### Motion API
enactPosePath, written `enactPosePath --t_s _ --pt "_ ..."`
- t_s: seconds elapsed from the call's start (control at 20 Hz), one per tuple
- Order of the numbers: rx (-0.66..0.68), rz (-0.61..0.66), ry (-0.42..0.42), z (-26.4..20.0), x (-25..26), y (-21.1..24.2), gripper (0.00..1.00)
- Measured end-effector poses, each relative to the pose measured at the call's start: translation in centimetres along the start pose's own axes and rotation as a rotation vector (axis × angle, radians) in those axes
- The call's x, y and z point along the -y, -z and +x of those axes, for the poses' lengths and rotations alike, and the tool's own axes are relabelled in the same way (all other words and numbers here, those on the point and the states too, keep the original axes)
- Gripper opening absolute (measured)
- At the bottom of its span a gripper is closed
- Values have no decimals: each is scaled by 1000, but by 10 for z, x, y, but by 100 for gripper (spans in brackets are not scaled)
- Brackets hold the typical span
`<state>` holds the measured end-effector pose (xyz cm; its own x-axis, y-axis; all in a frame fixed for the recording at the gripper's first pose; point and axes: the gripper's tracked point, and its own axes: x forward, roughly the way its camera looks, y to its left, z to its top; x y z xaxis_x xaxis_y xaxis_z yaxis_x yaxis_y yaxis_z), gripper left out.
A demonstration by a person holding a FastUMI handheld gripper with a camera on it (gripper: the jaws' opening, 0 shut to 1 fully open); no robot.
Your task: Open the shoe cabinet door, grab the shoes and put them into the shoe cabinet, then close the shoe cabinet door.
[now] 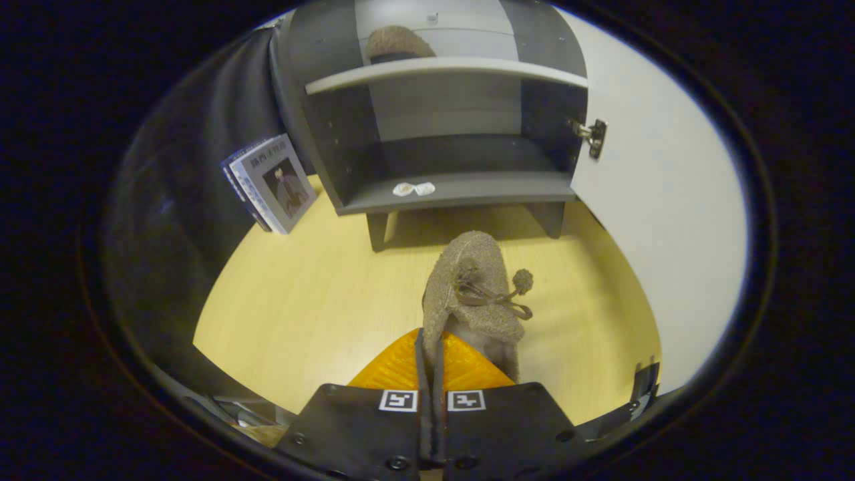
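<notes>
Tool [433, 364] closed tight on a grey-brown fuzzy shoe [471, 294], orange fingers [394, 367] pinching the rim near its heel, almost no gap left between them. Shoe raised above the pale wooden counter [300, 300], toe aimed ahead toward the cabinet, a little bow with pompoms on its upper.

Straight beyond the fingers, toward the far edge of the counter: a small dark grey shoe cabinet [441, 133] on short legs. Door [661, 200] already swung fully open to the right, white inner face showing, metal hinge [591, 135] visible at the cabinet's right wall. Inside, two levels split by a pale shelf [447, 70]. On the upper level, a second shoe [397, 43] of the same fuzzy fabric, already stored. On the lower level, two small white packets [413, 189] near the front edge, the rest of that floor bare.

To the left of the cabinet, a few books [274, 184] leaning against the dark booth wall.

Step in hand, by judgement: carrying the remaining shoe to the cabinet, door-opening done, one shoe seemingly placed. Next move likely calls for travelling forward, keeping the shoe level, clearing the cabinet's front lip and the open door, setting down on a shelf, then releasing. Door closing not yet done.
</notes>
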<state>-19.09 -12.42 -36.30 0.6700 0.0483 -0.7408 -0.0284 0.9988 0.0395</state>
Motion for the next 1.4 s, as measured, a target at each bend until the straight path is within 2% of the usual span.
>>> enactPosePath --t_s 0.4,0.65,0.95,1.4 --pt "266 11 9 -71 6 -143 3" --pt "423 -50 39 -92 12 -233 3" --pt "497 -93 93 -65 26 -306 2" --pt "519 -139 148 2 37 -383 2"
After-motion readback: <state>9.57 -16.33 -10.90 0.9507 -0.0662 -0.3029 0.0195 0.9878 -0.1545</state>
